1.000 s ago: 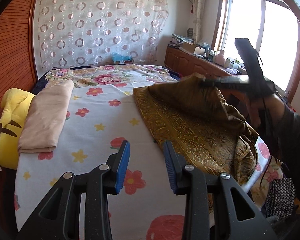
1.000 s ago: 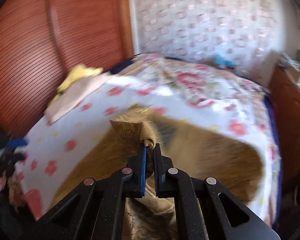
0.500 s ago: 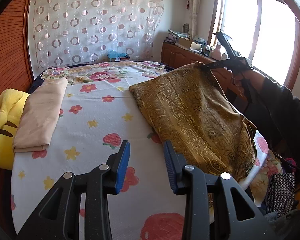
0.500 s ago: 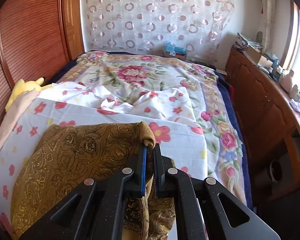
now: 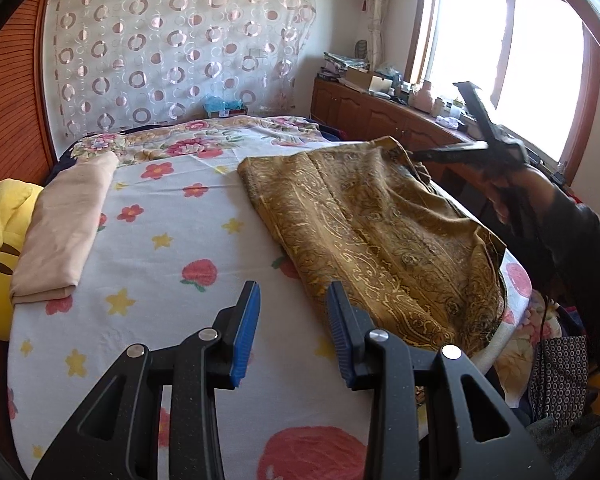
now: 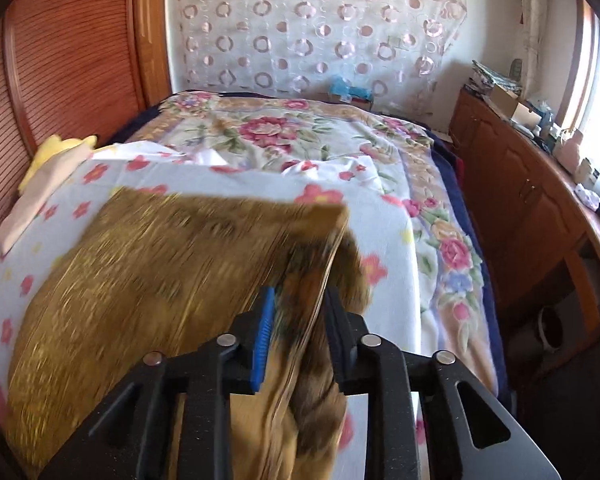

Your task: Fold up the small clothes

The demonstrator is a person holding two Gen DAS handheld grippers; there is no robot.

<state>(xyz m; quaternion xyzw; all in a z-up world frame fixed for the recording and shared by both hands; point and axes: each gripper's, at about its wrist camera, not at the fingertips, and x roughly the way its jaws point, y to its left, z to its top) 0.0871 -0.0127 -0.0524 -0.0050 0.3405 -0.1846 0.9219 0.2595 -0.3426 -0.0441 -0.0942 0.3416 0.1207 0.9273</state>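
A golden-brown patterned cloth (image 5: 380,232) lies spread over the right half of the bed, blurred in the right wrist view (image 6: 140,280). My right gripper (image 6: 300,296) is at the cloth's far right corner, also seen from the left wrist (image 5: 418,155), held by a hand in a dark sleeve. Its jaws are opening, and the cloth's edge hangs loose between the pads. My left gripper (image 5: 293,292) hovers open over the flowered sheet (image 5: 172,240), just left of the cloth's near edge, with nothing between its blue pads.
A folded beige cloth (image 5: 68,216) lies along the bed's left side against a yellow plush toy (image 5: 0,248). A wooden cabinet (image 6: 520,200) with clutter runs under the window on the right. A dotted bag (image 5: 556,372) hangs off the bed's near right corner.
The right gripper carried the cloth corner out to the right and lowered it, spreading the cloth flatter, then its jaws parted. The left gripper stayed where it was.
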